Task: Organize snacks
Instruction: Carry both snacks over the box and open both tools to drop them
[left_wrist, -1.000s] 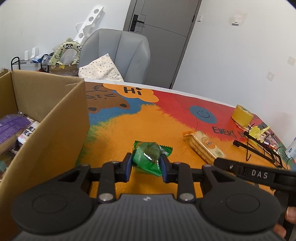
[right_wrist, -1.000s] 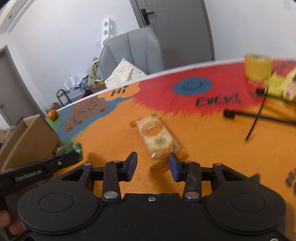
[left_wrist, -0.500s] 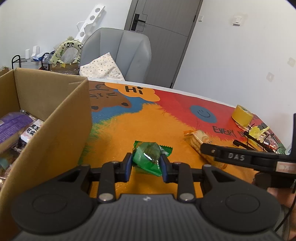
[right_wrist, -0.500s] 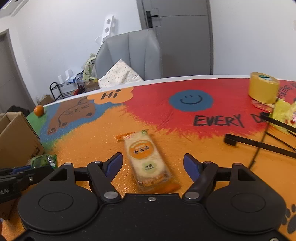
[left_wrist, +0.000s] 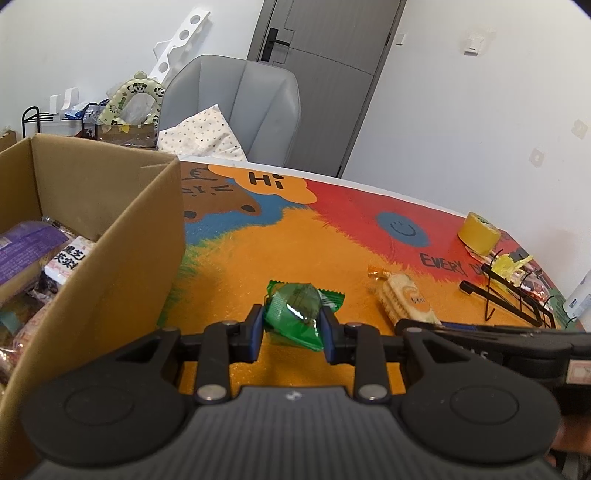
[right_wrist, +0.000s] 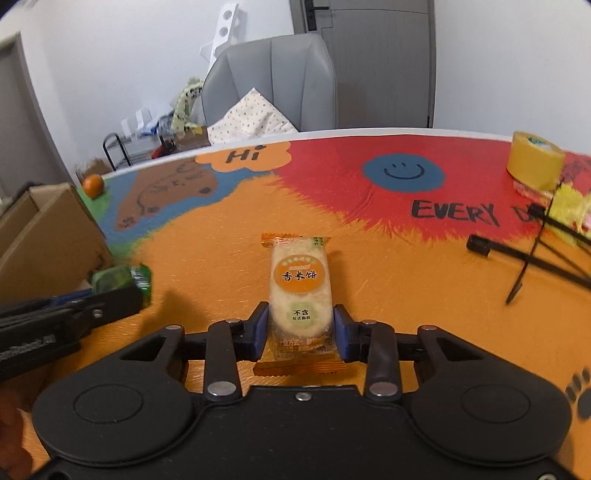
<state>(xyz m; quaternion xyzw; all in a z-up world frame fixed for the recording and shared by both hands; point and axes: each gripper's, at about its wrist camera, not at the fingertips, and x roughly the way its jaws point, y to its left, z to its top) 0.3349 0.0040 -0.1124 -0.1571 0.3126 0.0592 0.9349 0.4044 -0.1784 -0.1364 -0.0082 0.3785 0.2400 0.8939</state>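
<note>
My left gripper (left_wrist: 293, 334) is shut on a green-wrapped snack (left_wrist: 295, 314) and holds it just above the orange table mat, right of an open cardboard box (left_wrist: 122, 229) that holds several snack packs. My right gripper (right_wrist: 301, 334) has its jaws closed in against the sides of an orange rice-cracker pack (right_wrist: 300, 291) that lies on the mat. The pack also shows in the left wrist view (left_wrist: 404, 299). The green snack and the left gripper show at the left of the right wrist view (right_wrist: 122, 280).
A yellow tape roll (right_wrist: 535, 164) and a black wire stand (right_wrist: 532, 254) sit at the right of the table. An orange fruit (right_wrist: 92, 184) lies at the far left edge. A grey chair (left_wrist: 236, 107) stands behind the table.
My right gripper opened wide, moved forward over the rice-cracker pack and closed its jaws onto the pack's sides. My left gripper kept holding the green snack and drifted slightly toward the box.
</note>
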